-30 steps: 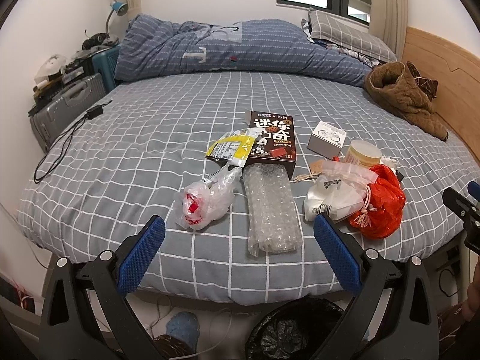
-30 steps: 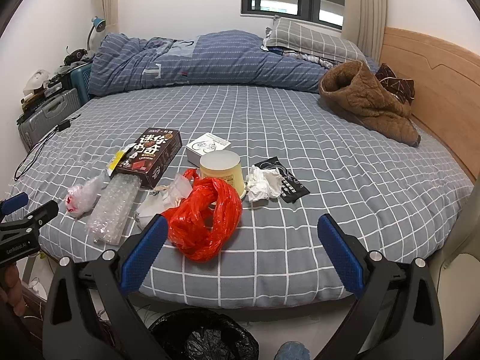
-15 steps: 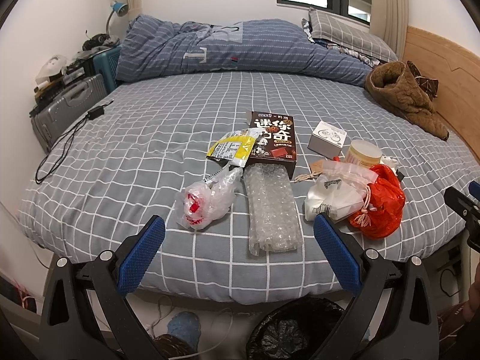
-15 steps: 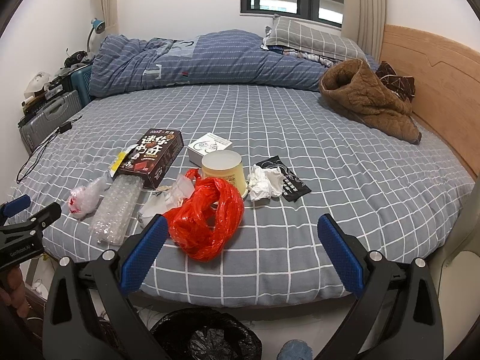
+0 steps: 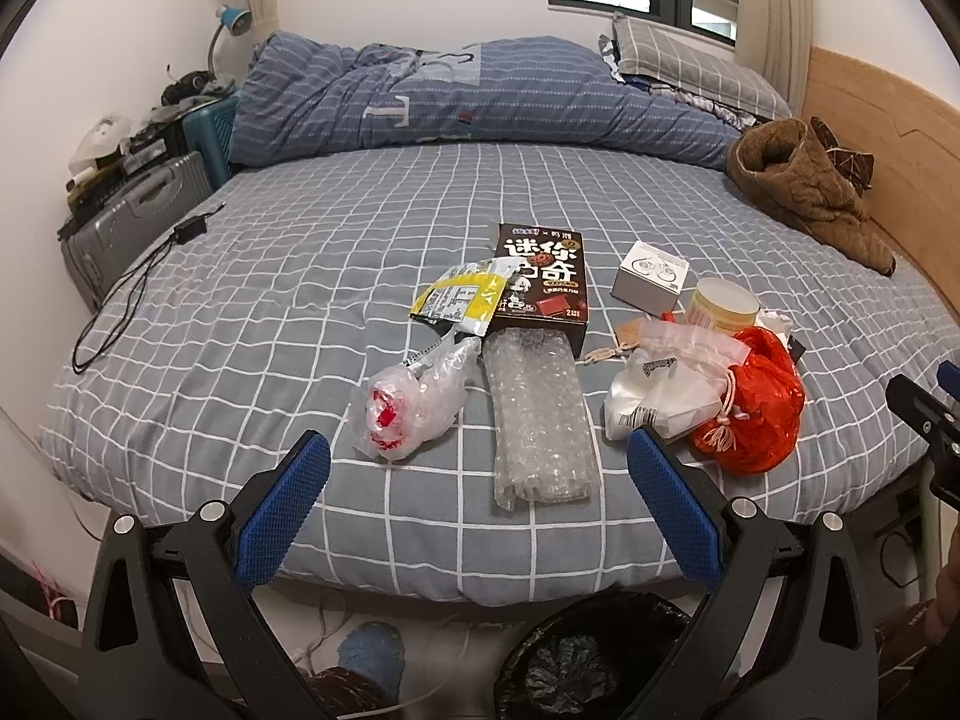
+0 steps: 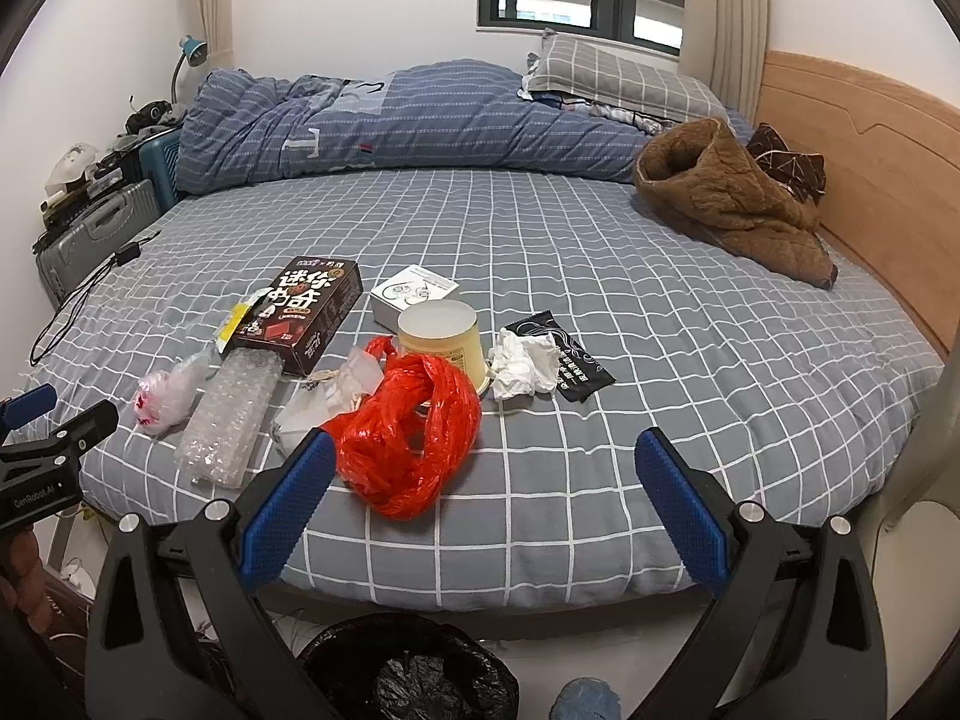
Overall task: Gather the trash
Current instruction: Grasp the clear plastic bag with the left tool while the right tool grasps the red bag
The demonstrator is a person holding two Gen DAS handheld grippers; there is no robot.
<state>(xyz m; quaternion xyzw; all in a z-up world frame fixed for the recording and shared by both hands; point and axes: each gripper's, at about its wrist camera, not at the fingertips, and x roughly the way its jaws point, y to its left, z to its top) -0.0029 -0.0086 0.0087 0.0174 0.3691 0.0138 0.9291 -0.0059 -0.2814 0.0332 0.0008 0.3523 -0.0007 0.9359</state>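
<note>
Trash lies near the front edge of the bed: a clear bag with red print (image 5: 414, 405), a bubble wrap sleeve (image 5: 537, 414), a dark snack box (image 5: 543, 282), a yellow wrapper (image 5: 459, 300), a white pouch (image 5: 660, 390), a red plastic bag (image 6: 414, 432), a cream cup (image 6: 441, 339), crumpled tissue (image 6: 522, 363) and a black sachet (image 6: 570, 363). My left gripper (image 5: 477, 510) hovers open before the bubble wrap. My right gripper (image 6: 486, 510) hovers open before the red bag. A bin with a black liner (image 6: 408, 672) stands on the floor below.
A small white box (image 5: 651, 273) sits behind the cup. A brown jacket (image 6: 732, 198) lies by the wooden headboard, a blue duvet (image 6: 384, 120) and pillow at the back. A suitcase (image 5: 126, 222) and a cable (image 5: 132, 294) are on the left.
Both views have drifted very slightly; the trash sits a touch lower in the right wrist view. Nothing was taken hold of or let go.
</note>
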